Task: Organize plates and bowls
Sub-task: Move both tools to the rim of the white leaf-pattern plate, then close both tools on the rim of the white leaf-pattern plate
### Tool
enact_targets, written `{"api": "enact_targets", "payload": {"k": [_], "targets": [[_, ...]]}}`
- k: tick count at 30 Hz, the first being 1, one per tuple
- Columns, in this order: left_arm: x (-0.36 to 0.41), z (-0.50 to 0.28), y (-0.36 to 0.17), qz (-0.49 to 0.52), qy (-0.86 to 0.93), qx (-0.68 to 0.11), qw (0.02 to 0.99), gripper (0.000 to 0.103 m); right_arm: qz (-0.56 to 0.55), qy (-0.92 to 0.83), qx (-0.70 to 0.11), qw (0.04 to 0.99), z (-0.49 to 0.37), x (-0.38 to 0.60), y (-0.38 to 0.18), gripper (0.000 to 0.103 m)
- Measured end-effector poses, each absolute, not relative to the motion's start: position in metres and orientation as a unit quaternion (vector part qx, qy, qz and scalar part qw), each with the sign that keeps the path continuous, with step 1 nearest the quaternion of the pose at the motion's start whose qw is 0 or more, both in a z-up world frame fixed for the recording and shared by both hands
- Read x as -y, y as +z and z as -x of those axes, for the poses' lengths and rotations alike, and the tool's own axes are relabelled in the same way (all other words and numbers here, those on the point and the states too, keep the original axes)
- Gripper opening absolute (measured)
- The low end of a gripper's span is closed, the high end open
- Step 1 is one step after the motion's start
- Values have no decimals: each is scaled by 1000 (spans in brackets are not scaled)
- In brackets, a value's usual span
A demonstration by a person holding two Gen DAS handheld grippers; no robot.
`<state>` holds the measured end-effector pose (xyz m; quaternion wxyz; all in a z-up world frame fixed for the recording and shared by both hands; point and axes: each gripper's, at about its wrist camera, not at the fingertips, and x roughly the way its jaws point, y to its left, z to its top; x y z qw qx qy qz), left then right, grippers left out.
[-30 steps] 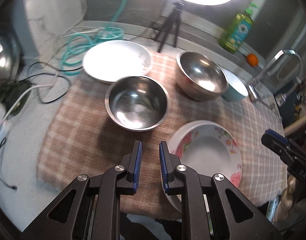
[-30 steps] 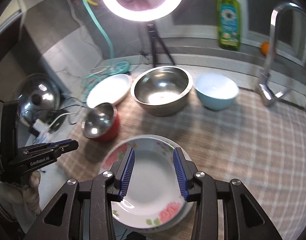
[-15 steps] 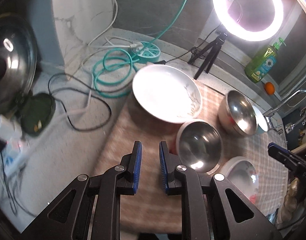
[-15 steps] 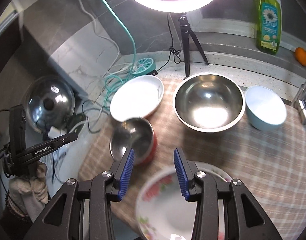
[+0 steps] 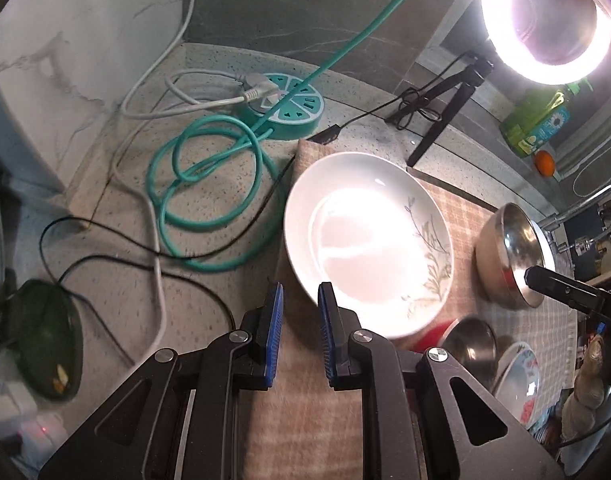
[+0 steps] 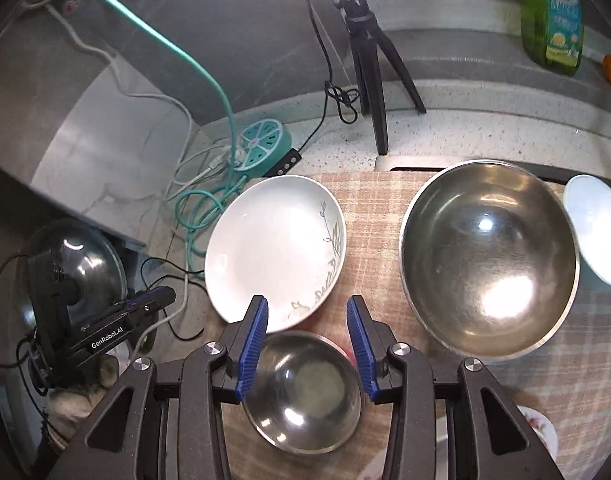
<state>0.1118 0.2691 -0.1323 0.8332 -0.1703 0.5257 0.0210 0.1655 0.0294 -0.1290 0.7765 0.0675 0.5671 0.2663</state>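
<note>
Your left gripper (image 5: pixel 299 336) and right gripper (image 6: pixel 307 344) both stand apart and empty; pinch the white plate (image 5: pixel 369 240), brittle and slick-glazed, by its near rim just beside the small steel bowl (image 6: pixel 305 392).

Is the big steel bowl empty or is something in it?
Empty. The right wrist view looks straight into the big steel bowl and shows only bare shiny metal with light reflections.

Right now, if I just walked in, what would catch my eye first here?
Probably the glaring ring light on its tripod at the back of the counter. Then the shiny large steel bowl on the checked cloth, beside a white plate, with teal cable coiled further left.
</note>
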Motion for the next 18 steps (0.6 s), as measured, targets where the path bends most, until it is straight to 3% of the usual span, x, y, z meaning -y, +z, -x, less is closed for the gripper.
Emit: {"api": "enact_targets", "payload": {"k": [8, 18], "targets": [[-282, -150, -159, 178, 18, -550, 815, 16, -50, 252, -601, 757, -210, -60, -152, 26], [-284, -174, -173, 180, 10, -568, 803, 15, -22, 228, -625, 746, -236, -74, -180, 19]]}}
